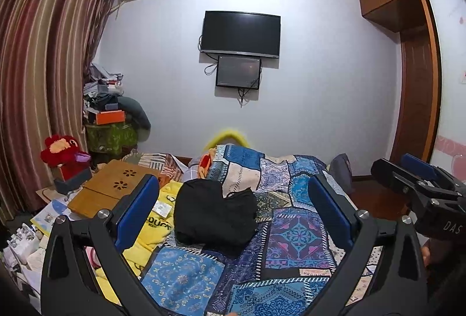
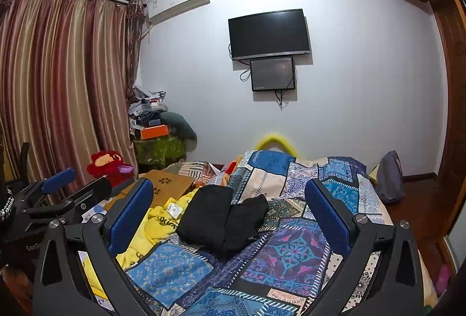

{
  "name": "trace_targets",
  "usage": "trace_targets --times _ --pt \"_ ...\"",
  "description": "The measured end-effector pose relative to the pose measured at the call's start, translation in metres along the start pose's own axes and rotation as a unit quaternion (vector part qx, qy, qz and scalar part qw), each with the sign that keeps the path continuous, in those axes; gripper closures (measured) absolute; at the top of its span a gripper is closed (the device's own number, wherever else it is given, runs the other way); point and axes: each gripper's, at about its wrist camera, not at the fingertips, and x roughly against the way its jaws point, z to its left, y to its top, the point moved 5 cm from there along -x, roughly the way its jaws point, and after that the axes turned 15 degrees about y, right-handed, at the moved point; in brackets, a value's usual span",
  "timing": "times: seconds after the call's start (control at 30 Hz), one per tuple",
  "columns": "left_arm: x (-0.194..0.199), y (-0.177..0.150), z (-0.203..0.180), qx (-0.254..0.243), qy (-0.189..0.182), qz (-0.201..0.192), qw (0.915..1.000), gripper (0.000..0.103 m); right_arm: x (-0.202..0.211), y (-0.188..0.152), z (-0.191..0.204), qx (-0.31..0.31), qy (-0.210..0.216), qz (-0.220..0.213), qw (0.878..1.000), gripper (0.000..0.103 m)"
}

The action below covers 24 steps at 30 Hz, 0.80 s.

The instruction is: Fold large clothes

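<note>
A: Both held above the bed. Left gripper [image 1: 233, 205] jaws wide apart, empty; right gripper [image 2: 230, 205] likewise spread, empty.

B: Garment location?

A: Black garment [image 1: 214, 214] bunched on the patchwork quilt [image 1: 297, 237], touching a yellow garment [image 1: 154, 224] at its left side.

B: Handling estimate?

A: Soft, limp and probably light; it should drape and may slide on the quilt. I would pinch an outer edge or corner, not the thick middle fold.

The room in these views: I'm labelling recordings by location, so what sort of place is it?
Most likely a home bedroom. A bed under a patchwork quilt fills the foreground with a black garment on it, a television hangs on the wall, and striped curtains cover one side.
</note>
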Motion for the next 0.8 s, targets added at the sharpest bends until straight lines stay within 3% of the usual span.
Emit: trace_targets --times 0.8 --pt "-0.0031 -0.0064 -0.0042 -0.006 -0.001 0.009 0.9999 0.000 -0.0021 -0.0028 -0.0013 0.000 0.002 0.008 1.000 0.000"
